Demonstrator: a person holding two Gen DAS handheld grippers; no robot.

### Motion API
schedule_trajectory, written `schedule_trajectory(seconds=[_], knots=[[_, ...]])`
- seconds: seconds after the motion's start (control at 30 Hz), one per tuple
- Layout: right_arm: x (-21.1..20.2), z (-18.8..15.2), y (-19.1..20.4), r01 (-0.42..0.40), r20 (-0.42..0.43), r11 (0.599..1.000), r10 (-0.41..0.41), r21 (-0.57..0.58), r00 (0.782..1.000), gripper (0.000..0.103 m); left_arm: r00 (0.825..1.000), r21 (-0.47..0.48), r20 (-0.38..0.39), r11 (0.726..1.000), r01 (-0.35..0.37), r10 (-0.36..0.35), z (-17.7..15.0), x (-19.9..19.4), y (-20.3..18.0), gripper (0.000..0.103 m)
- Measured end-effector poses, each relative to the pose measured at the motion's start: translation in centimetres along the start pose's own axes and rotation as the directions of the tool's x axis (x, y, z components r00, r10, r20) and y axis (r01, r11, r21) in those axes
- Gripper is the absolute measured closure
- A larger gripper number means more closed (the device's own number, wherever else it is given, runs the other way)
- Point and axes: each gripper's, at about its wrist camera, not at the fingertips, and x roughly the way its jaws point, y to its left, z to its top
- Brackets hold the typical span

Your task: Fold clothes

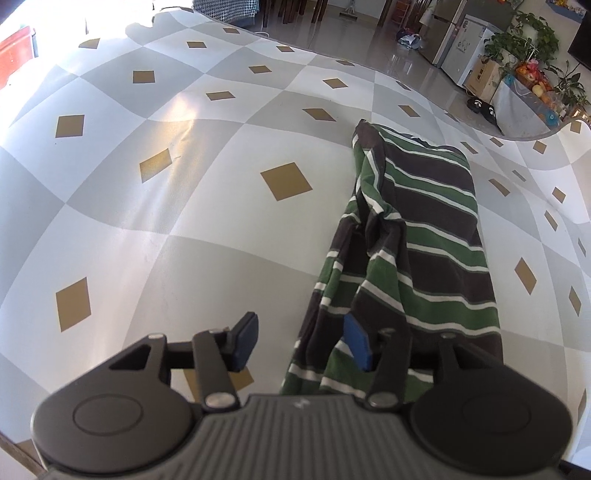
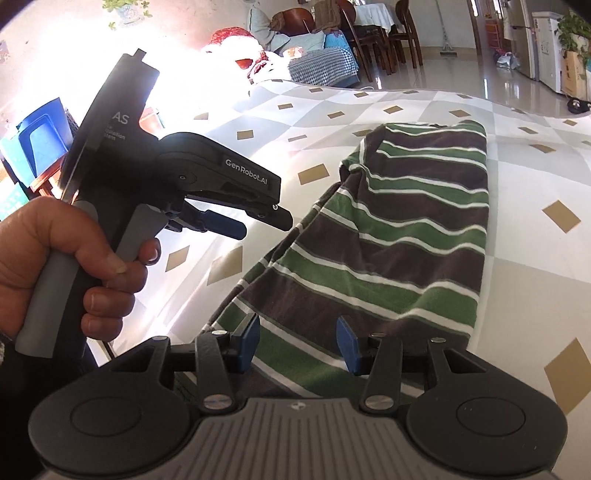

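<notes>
A striped shirt [image 1: 424,229] in green, dark brown and white lies folded into a long narrow strip on the checked table [image 1: 184,221]. In the left wrist view my left gripper [image 1: 301,342] is open over the strip's near left edge. Its right pad hovers over the cloth and its left pad over bare table, and neither presses. In the right wrist view the shirt [image 2: 399,229] runs away from my right gripper [image 2: 298,345], which is open above the near end. A hand [image 2: 74,258] holds the left gripper [image 2: 266,223] to the left of the shirt.
The table covering [image 2: 535,166] has grey and white squares with gold diamonds. Beyond the far edge are a shiny floor [image 1: 369,33], a fridge [image 1: 454,40], potted plants [image 1: 524,40], chairs [image 2: 373,40] and a sofa [image 2: 317,62]. A blue chair [image 2: 37,144] stands at left.
</notes>
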Motion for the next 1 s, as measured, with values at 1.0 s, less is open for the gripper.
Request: schedule_trajectory(seconds=[1.0], knots=[[8.4, 3.4, 3.2, 0.129, 0.029, 0.989, -0.127, -0.078, 0.991, 0.091, 0.998, -0.110, 0.044, 0.993, -0.030, 0.035, 2.3, 1.3, 0.9, 0.013]])
